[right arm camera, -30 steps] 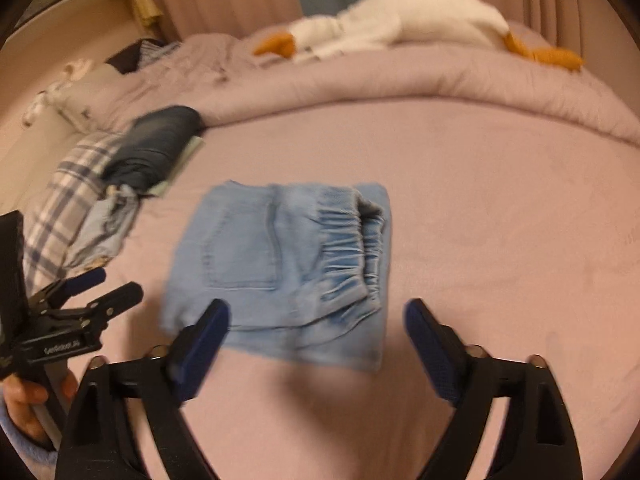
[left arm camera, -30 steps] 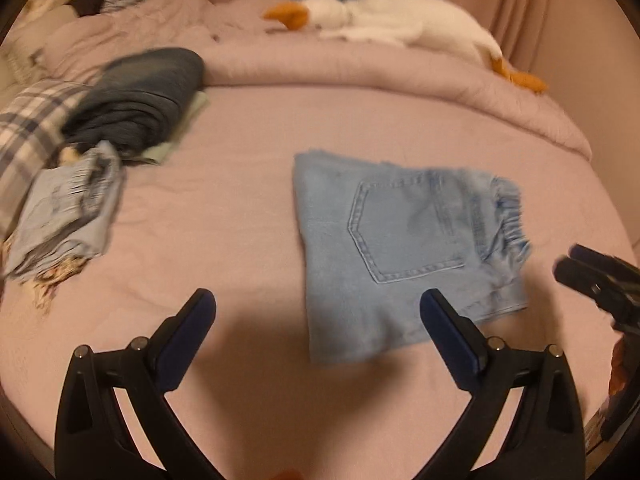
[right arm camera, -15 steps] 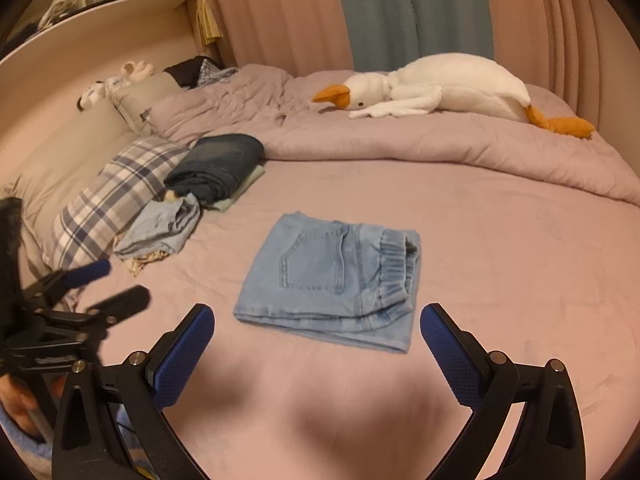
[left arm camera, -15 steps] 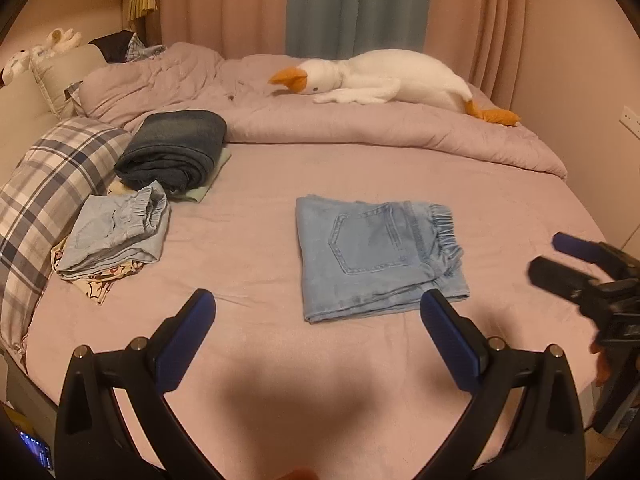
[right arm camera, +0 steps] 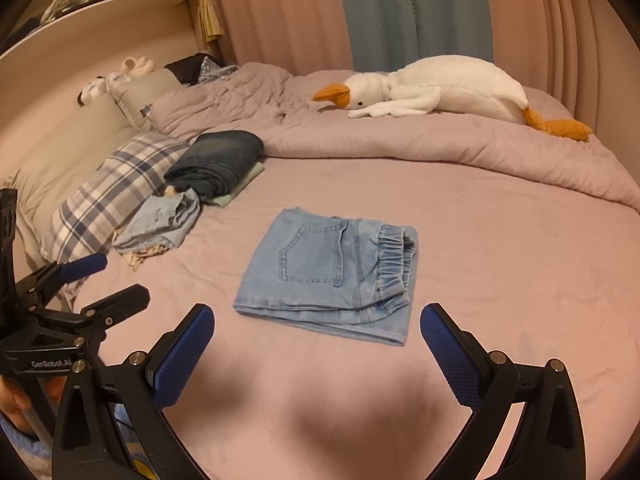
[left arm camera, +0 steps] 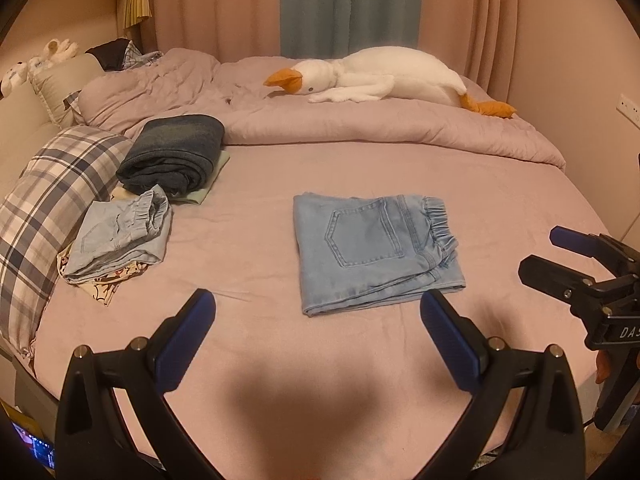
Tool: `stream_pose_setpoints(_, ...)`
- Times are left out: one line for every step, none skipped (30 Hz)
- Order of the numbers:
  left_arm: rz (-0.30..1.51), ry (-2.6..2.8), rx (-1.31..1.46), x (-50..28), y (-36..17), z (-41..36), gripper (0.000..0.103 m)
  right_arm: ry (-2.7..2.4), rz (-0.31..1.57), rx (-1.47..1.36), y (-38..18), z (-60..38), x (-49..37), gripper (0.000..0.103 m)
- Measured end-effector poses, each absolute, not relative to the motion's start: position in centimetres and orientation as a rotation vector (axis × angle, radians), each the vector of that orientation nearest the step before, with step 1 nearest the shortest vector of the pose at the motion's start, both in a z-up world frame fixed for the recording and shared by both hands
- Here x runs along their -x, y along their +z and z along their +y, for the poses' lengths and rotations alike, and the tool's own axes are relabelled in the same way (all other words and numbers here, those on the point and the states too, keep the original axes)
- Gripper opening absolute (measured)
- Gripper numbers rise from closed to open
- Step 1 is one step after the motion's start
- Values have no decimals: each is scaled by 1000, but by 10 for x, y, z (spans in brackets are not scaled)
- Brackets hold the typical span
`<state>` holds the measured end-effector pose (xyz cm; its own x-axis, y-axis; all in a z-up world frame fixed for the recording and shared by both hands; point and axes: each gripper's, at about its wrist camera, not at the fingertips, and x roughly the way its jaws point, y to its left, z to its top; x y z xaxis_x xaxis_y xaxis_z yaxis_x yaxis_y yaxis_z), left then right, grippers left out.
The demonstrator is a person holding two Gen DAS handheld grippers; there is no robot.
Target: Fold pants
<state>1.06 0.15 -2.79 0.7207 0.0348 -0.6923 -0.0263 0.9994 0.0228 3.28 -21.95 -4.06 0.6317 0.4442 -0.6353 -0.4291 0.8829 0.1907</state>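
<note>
The folded light-blue pants (right arm camera: 332,276) are laid flat on the pink bed sheet (right arm camera: 500,248), back pocket up, elastic waistband turned to the right. Nearer than the pants, the right gripper (right arm camera: 316,332) is held wide apart and empty. Left of the pants, the left gripper (right arm camera: 114,278) is seen parted, with a dark folded garment (right arm camera: 218,160) beyond.

we're looking at the light-blue denim pants (left arm camera: 374,246) lying folded into a compact, roughly square bundle, flat on the pink bed sheet (left arm camera: 280,360) near its middle. a back pocket faces up, the gathered elastic waistband sits along the right edge, and we see stacked layers of fabric at the near edge.
</note>
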Motion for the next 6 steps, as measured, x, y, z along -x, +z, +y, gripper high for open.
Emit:
stream_pose_setpoints(764, 33, -13, -10, -28, 1, 102, 500, 732, -24, -40, -219, -32, 102)
stream_pose_setpoints(763, 35, -12, -10, -28, 0, 102, 501, 731, -25, -40, -219, -32, 102)
stream_pose_setpoints(763, 35, -12, -10, -28, 0, 102, 504, 729, -24, -39, -219, -32, 102)
stream_pose_setpoints(764, 34, -11, -10, -27, 0, 102, 506, 727, -22, -39, -218, -31, 102)
stream_pose_setpoints(766, 36, -11, -10, -27, -1, 102, 508, 725, -20, -38, -218, -31, 102)
stream_pose_setpoints(766, 36, -10, -9, -27, -1, 102, 509, 723, -18, -38, -217, -31, 102)
